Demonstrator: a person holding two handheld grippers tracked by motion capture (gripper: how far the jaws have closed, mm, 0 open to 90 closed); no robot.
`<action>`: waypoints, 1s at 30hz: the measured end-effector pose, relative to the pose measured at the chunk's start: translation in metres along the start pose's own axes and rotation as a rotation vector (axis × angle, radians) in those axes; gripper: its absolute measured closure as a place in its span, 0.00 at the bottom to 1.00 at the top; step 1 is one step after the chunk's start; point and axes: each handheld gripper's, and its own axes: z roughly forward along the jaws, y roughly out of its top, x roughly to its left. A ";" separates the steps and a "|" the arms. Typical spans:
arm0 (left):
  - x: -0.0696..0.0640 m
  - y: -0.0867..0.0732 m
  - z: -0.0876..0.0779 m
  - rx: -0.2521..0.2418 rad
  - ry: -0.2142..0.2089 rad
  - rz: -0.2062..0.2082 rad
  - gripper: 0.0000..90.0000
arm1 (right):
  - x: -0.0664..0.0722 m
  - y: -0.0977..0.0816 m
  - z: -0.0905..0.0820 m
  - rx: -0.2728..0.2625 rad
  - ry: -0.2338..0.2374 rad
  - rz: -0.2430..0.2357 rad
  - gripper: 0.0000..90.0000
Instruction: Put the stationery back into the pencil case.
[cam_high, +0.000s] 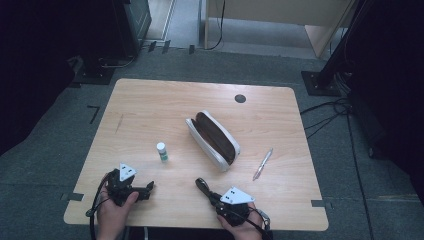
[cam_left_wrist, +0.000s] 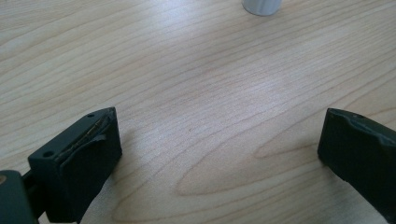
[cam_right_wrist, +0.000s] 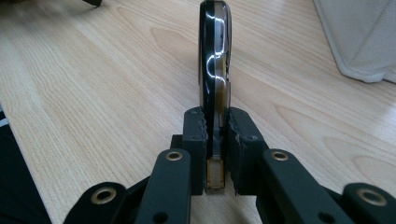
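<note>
My right gripper (cam_right_wrist: 215, 122) is shut on a slim, glossy black object (cam_right_wrist: 214, 56) that stands on edge and sticks out past the jaws. In the high view this black object (cam_high: 201, 185) points up-left from the right gripper (cam_high: 212, 194) near the table's front edge. The left gripper (cam_left_wrist: 219, 126) is open, its jaws wide apart over bare wood with nothing between them. It sits at the front left (cam_high: 147, 189), held by a hand. An open white pencil case (cam_high: 214, 140) with a dark brown inside lies mid-table, and its white fabric (cam_right_wrist: 364, 37) is at the upper right.
A small white-capped bottle (cam_high: 161, 151) stands left of the case, and its base (cam_left_wrist: 261, 5) is ahead of the left jaws. A pen (cam_high: 263, 164) lies right of the case. The wooden table (cam_high: 150, 100) has a black round grommet (cam_high: 240, 98) near its far edge.
</note>
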 end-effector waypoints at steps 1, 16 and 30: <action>0.000 0.000 0.000 0.000 0.000 0.000 0.00 | 0.000 0.000 -0.001 -0.005 0.004 0.005 0.88; 0.000 0.000 0.000 0.000 0.000 0.000 0.00 | -0.009 0.018 -0.029 -0.083 -0.007 0.040 0.88; 0.000 0.000 0.000 0.000 0.000 -0.001 0.00 | -0.031 0.056 -0.062 -0.145 -0.078 0.043 0.88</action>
